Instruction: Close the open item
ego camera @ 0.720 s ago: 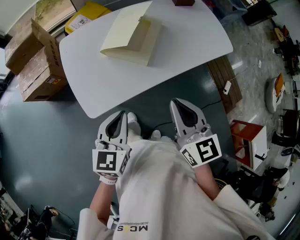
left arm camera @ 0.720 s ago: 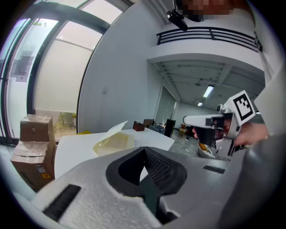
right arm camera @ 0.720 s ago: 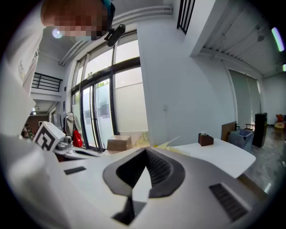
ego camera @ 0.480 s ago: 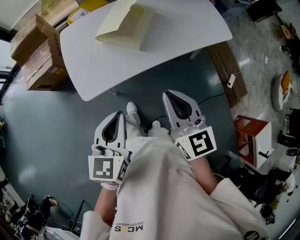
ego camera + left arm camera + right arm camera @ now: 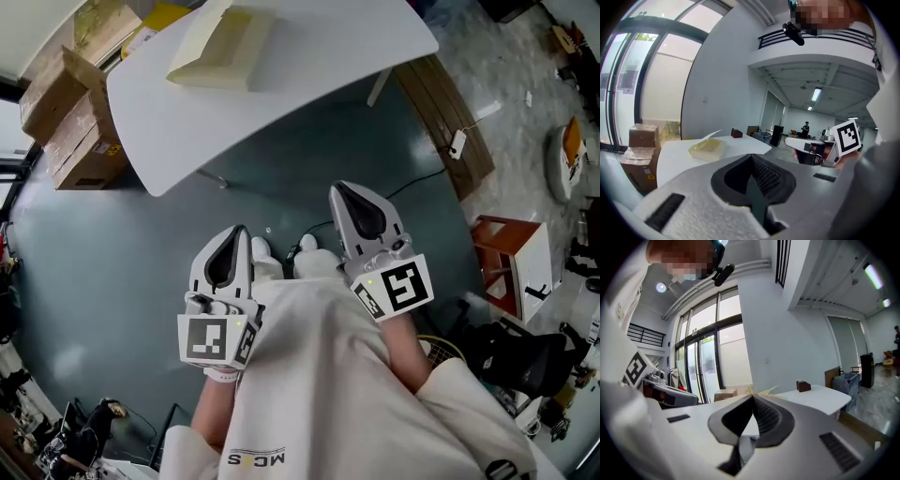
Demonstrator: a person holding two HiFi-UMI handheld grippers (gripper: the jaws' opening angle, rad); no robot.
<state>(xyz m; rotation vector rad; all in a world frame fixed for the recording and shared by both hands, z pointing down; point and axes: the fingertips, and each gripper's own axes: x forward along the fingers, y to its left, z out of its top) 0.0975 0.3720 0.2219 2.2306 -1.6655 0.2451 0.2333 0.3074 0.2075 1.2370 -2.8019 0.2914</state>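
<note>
The job had not really started yet. The person stood back from the white table [image 5: 309, 75]. Both grippers were low, close to the person's body. The left gripper [image 5: 236, 242] had its jaws pressed together with nothing in them. The right gripper [image 5: 349, 199] had its jaws together too, and it held nothing.

The open thing was a pale yellow box [image 5: 214, 45] with its lid sticking up. It sat on the far part of the table, well apart from both grippers. It was out ahead of them and a bit to the left. In the left gripper view it showed past the jaw tips, with the lid flap up.

I think the next move called for stepping closer and reaching out to the box. One gripper would likely need to get to the raised lid and push it down flat. The other could hold the box so it did not slide.
</note>
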